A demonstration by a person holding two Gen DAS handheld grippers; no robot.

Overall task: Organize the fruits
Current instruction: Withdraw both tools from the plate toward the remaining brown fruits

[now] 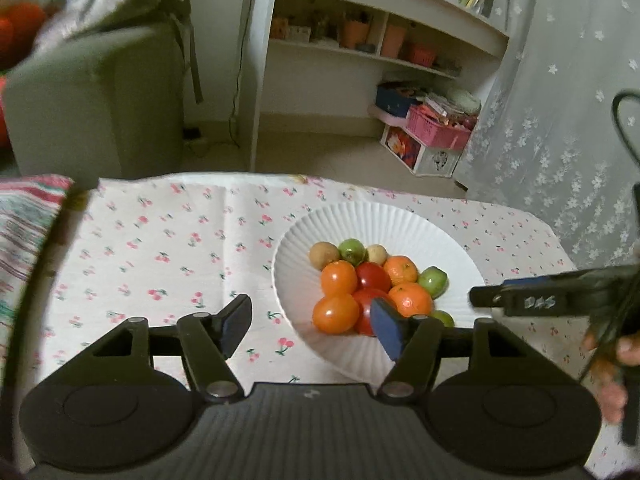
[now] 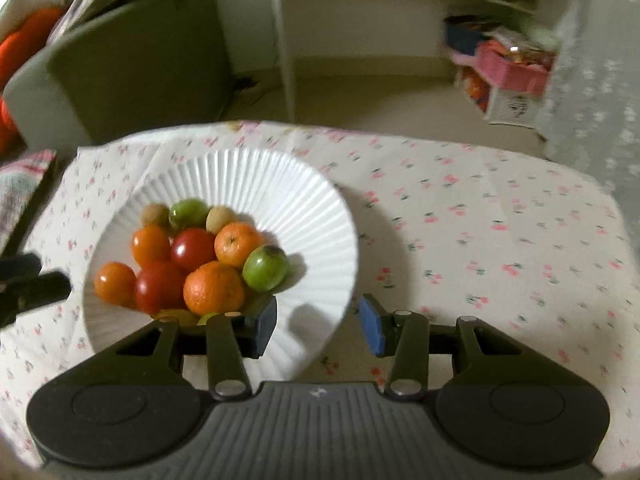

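Note:
A white ribbed plate [image 1: 440, 236] [image 2: 280, 184] sits on the cherry-print tablecloth and holds a heap of fruit: oranges [image 1: 410, 300] [image 2: 214, 288], red tomatoes [image 1: 374, 276] [image 2: 192, 250], green fruits [image 1: 432, 282] [image 2: 266, 268] and small brown fruits [image 1: 324, 255] [image 2: 155, 214]. My left gripper [image 1: 310, 330] is open and empty, its right finger over the plate's near edge. My right gripper [image 2: 318, 324] is open and empty over the plate's near right rim. The right gripper's finger [image 1: 520, 298] also shows at the right of the left wrist view.
The tablecloth [image 1: 160, 248] [image 2: 480, 232] covers the table to both sides of the plate. A striped cloth [image 1: 24, 220] lies at the left edge. Beyond the table are a grey armchair [image 1: 100, 96], white shelves [image 1: 380, 40] and a pink basket [image 1: 438, 128].

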